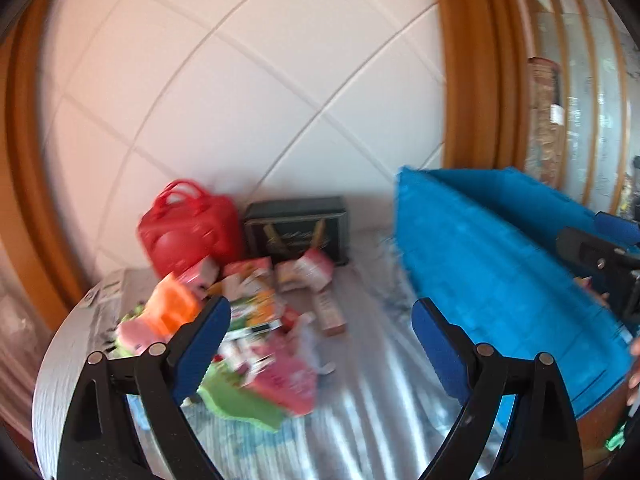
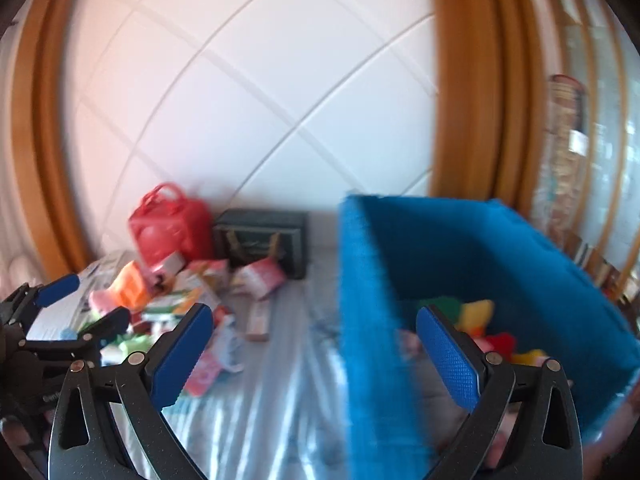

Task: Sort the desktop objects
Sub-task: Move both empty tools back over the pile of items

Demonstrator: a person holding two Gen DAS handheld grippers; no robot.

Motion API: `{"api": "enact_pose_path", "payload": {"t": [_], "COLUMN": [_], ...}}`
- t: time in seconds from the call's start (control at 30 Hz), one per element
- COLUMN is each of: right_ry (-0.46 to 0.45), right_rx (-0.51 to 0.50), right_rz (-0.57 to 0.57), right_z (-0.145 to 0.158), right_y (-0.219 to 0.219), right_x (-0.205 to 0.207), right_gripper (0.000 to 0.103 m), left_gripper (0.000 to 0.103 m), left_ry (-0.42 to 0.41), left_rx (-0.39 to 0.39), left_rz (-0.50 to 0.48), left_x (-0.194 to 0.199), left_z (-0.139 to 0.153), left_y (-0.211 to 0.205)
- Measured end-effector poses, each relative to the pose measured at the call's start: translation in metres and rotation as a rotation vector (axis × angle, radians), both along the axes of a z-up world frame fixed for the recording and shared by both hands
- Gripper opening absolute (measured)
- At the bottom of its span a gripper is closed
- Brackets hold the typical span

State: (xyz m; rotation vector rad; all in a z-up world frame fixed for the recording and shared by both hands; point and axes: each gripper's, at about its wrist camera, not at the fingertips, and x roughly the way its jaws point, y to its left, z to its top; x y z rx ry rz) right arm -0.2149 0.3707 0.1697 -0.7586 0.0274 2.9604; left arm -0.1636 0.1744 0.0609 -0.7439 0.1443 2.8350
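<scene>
A blurred heap of small packets and soft toys (image 1: 248,320) lies on the silvery table cover (image 1: 368,408), left of a blue fabric bin (image 1: 500,272). My left gripper (image 1: 320,320) is open over the heap's right edge, nothing between its fingers. In the right wrist view my right gripper (image 2: 314,338) is open too, its jaws empty and straddling the near left wall of the blue bin (image 2: 372,320). Plush toys (image 2: 480,320) in yellow, green and red lie inside the bin. The left gripper (image 2: 80,300) shows at the left edge, over the heap (image 2: 180,300).
A red handbag (image 1: 188,228) and a dark box (image 1: 296,232) stand at the back against the white tiled wall. Wooden frames flank the wall. A glass-fronted cabinet (image 2: 580,160) is at the right. A hand's fingers (image 1: 634,376) show at the right edge.
</scene>
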Motion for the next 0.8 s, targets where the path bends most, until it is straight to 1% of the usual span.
{"api": "enact_pose_path", "payload": {"t": [0.17, 0.23, 0.33, 0.47, 0.53, 0.6, 0.67, 0.8], "right_ry": [-0.089, -0.141, -0.213, -0.307, -0.351, -0.392, -0.419, -0.476], "right_rx": [0.003, 0.001, 0.000, -0.011, -0.022, -0.026, -0.022, -0.032], "right_rz": [0.056, 0.054, 0.040, 0.014, 0.002, -0.012, -0.025, -0.046], "right_z": [-0.035, -0.054, -0.080, -0.116, -0.132, -0.147, -0.158, -0.175], "right_y": [-0.051, -0.063, -0.070, -0.071, -0.071, -0.070, -0.070, -0.065], "right_x": [-0.041, -0.058, -0.078, -0.107, -0.123, -0.135, -0.146, -0.170], "right_gripper": [0.103, 0.103, 0.103, 0.103, 0.103, 0.103, 0.103, 0.103], "left_gripper": [0.093, 0.093, 0.093, 0.093, 0.093, 0.093, 0.093, 0.093], "left_ry": [-0.113, -0.159, -0.266, -0.360, -0.399, -0.427, -0.449, -0.474], "left_rx": [-0.023, -0.026, -0.004, 0.053, 0.055, 0.034, 0.022, -0.018], "left_rz": [0.112, 0.151, 0.225, 0.291, 0.292, 0.287, 0.258, 0.183], "left_x": [-0.023, -0.032, -0.050, -0.069, -0.079, -0.089, -0.101, -0.123], "left_z": [-0.045, -0.066, -0.103, -0.147, -0.173, -0.192, -0.213, -0.242], "left_y": [-0.094, -0.130, -0.187, -0.246, -0.265, -0.274, -0.278, -0.275]}}
